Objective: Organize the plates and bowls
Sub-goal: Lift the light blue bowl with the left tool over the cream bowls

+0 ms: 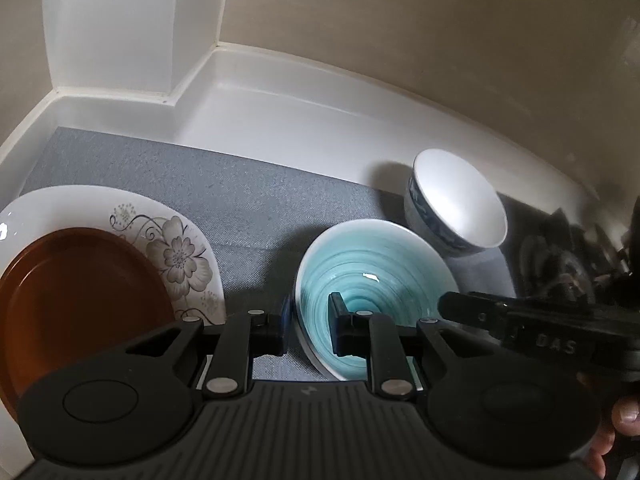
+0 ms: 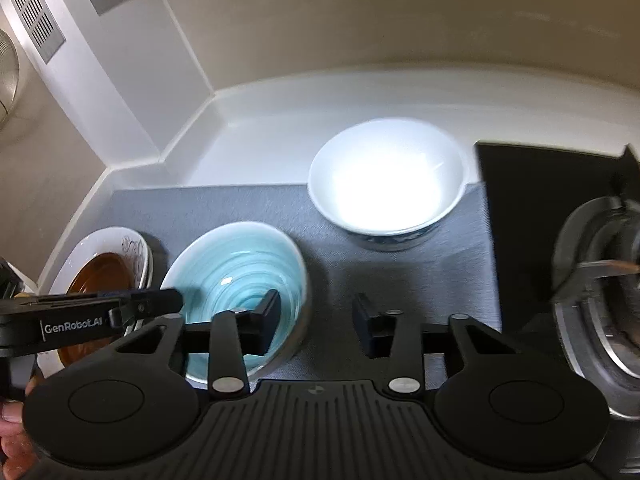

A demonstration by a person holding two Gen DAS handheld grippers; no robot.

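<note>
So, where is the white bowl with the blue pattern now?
In both wrist views the white bowl stands upright at the mat's far right edge, behind and right of the turquoise bowl, left of the stove burner.

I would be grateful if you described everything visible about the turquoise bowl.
The turquoise bowl is shallow and glossy, apparently glazed ceramic, with a swirled blue-green inside and a white rim. It is empty, tilted, and lies over the grey mat, between the stacked plates and the white bowl. The left gripper is shut on its rim, one finger inside and one outside. The right gripper straddles its other edge without pressing.
</note>
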